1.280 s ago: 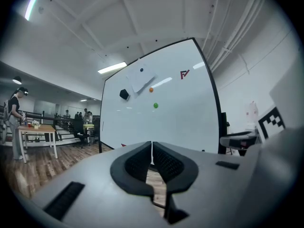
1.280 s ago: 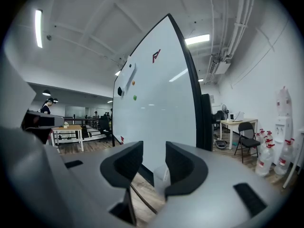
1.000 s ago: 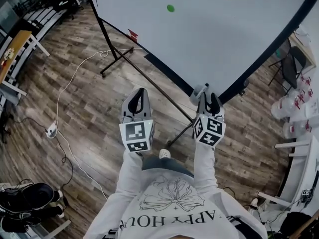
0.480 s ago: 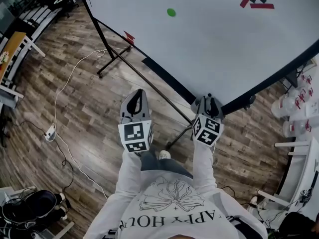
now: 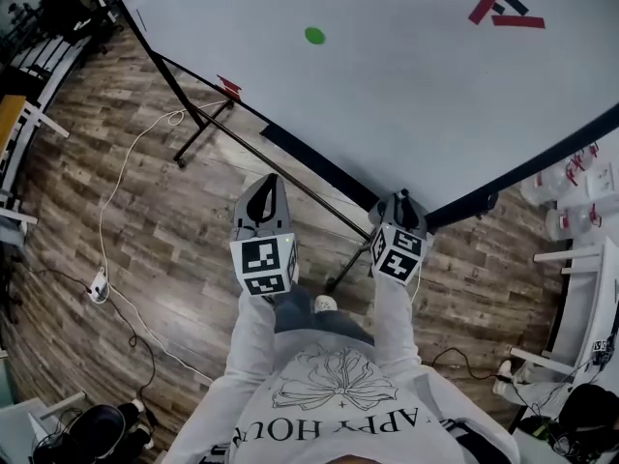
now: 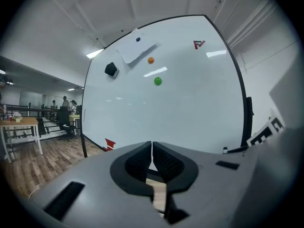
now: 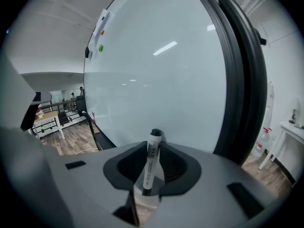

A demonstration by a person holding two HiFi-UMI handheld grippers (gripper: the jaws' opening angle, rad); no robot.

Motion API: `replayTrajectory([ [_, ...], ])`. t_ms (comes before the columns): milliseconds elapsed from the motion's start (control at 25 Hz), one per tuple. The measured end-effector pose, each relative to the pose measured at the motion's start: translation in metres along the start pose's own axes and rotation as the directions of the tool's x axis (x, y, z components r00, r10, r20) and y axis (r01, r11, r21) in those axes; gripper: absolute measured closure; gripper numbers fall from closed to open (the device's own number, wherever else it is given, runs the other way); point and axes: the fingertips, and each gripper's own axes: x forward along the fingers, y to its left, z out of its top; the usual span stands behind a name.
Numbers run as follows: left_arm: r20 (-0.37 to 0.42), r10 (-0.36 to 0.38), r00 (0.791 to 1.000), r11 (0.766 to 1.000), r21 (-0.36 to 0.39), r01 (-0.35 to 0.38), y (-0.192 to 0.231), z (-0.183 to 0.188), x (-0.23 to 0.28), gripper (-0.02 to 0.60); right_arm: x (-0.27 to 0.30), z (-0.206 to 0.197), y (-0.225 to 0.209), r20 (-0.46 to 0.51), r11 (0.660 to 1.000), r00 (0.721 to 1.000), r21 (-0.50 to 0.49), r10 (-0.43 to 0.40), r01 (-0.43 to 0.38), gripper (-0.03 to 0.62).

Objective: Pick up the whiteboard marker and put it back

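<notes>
- R hand-held gripper (image 7: 153,151): whiteboard marker (image 7: 150,163) stands btwn its jaws, pads pressed on the barrel from both sides. Jaws have just been closing, w/ the marker btwn them.
- Marker's black end sticks out past the jaw tips and leans slightly right, toward the board.
- I hold the R gripper (image 5: 403,201) close to the whiteboard (image 5: 406,95), at its lower edge near the right corner, by the black frame (image 7: 240,94). Can't tell if the marker touches the ledge.
- L hand-held gripper (image 6: 151,148): jaws together, nothing btwn them. It's held out over the wood floor (image 5: 145,211), pointing at the board, well apart from the R one.
- On the board: green magnet (image 5: 314,35) and red logo (image 5: 503,6).
- White cable (image 5: 121,177) lies on the floor to my left.
</notes>
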Motion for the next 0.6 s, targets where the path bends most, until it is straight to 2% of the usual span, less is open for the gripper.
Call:
replayTrajectory([
  [320,-0.004,-0.030,1.000,0.999,-0.012,0.030,0.004,0.001,0.016,0.572,-0.004,0.008,0.002,0.033,1.000,0.999,0.030,-0.009,0.008,0.530],
  [600,0.015,-0.046,0.999,0.999,-0.028,0.046,0.005,0.008,0.014,0.572,-0.029,0.043,0.014,0.124,0.998,0.992,-0.047,-0.030,0.036,0.530],
])
